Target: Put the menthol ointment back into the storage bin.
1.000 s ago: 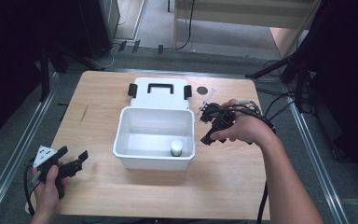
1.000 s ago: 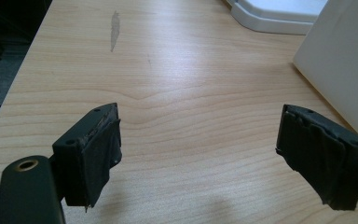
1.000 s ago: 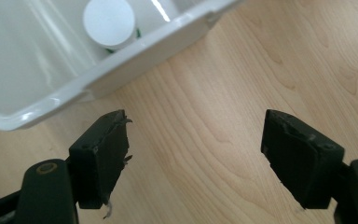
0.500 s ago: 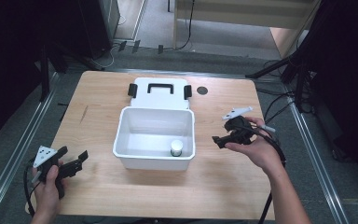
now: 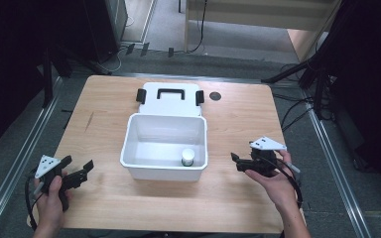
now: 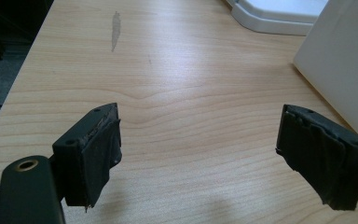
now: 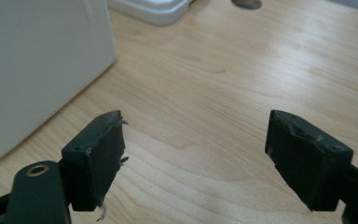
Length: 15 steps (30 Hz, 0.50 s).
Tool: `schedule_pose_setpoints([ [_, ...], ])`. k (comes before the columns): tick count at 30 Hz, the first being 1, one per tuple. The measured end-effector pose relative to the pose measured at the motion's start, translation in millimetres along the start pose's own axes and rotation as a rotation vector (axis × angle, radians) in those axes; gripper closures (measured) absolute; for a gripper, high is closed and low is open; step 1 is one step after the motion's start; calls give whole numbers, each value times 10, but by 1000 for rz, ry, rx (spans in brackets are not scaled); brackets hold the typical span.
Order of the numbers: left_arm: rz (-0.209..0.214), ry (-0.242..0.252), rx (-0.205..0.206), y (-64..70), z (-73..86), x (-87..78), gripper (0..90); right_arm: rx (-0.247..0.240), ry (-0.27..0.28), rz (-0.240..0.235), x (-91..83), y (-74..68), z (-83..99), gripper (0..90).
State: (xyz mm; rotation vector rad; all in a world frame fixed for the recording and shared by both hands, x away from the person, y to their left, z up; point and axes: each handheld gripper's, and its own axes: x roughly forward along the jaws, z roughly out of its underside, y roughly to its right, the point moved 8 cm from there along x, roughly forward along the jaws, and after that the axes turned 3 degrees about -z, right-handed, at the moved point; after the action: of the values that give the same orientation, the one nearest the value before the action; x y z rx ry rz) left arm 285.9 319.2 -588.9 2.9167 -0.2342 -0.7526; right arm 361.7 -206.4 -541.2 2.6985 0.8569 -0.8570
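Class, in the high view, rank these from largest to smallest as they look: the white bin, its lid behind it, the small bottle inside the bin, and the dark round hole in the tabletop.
1. White bin
2. Lid
3. Small bottle
4. Dark round hole, close to the bottle in size, so the last two are unsure.

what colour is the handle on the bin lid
Black, on the white lid behind the bin; clearest in the high view.

Matt wood table [image 5: 238, 119] (visible grain), glossy plastic bin [image 5: 141, 148].

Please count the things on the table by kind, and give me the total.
White box: 1
White lid with black handle: 1
Small bottle inside the box: 1
Total: 3
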Motion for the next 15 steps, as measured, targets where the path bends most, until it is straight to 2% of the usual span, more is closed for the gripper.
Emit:
schedule_pose_setpoints([
  [1,0,0,0,0,0,0,143,0,0,0,0,0,0,205],
  [2,0,1,-1,0,-1,1,143,12,50,7,-43,14,31,205],
  [3,0,1,-1,0,-1,1,143,12,50,7,-43,14,31,205],
  [7,-1,2,-3,1,-1,-1,143,60,128,19,-135,58,162,205],
  [15,0,-1,-6,-1,0,-2,143,121,170,23,-257,167,423,212],
])
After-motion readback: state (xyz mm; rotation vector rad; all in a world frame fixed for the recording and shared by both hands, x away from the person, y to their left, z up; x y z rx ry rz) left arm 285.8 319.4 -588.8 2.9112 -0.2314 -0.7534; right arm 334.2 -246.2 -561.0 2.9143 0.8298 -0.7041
